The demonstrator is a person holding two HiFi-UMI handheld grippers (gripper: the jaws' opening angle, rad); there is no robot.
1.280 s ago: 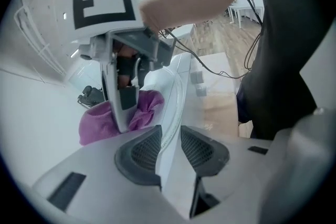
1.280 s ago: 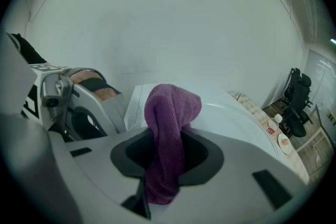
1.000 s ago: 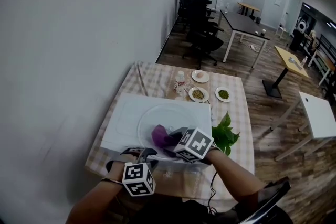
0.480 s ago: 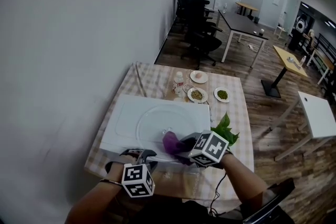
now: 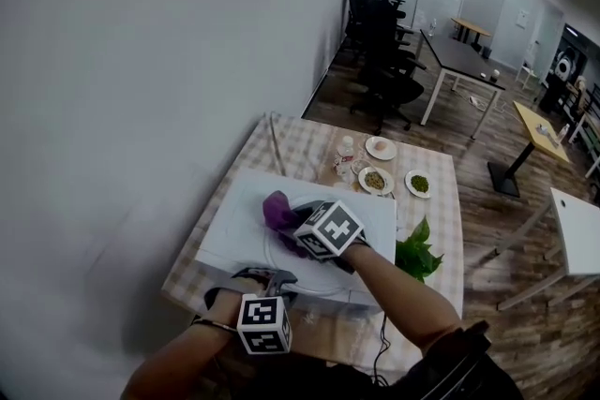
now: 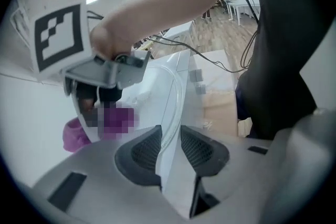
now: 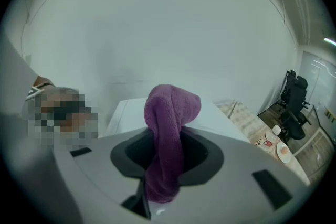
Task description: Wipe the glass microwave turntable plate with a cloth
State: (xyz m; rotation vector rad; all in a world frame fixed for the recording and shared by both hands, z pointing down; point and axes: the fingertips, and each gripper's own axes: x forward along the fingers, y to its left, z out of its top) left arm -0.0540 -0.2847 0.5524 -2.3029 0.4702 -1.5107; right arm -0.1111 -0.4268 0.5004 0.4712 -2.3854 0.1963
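Note:
The glass turntable plate lies flat on top of the white microwave. My left gripper holds its near rim: in the left gripper view the plate's edge runs between the two dark pads, and the left gripper is shut on it. My right gripper is over the plate's far left part, shut on a purple cloth. In the right gripper view the cloth stands bunched up out of the right gripper. The cloth also shows in the left gripper view.
The microwave stands on a checked tablecloth against a white wall on the left. Behind it are a small bottle and three small dishes of food. A leafy green plant lies to the microwave's right. A cable hangs at the front.
My right gripper has swept the purple cloth from the plate's near right side across to its far left. My left gripper has stayed at the near rim.

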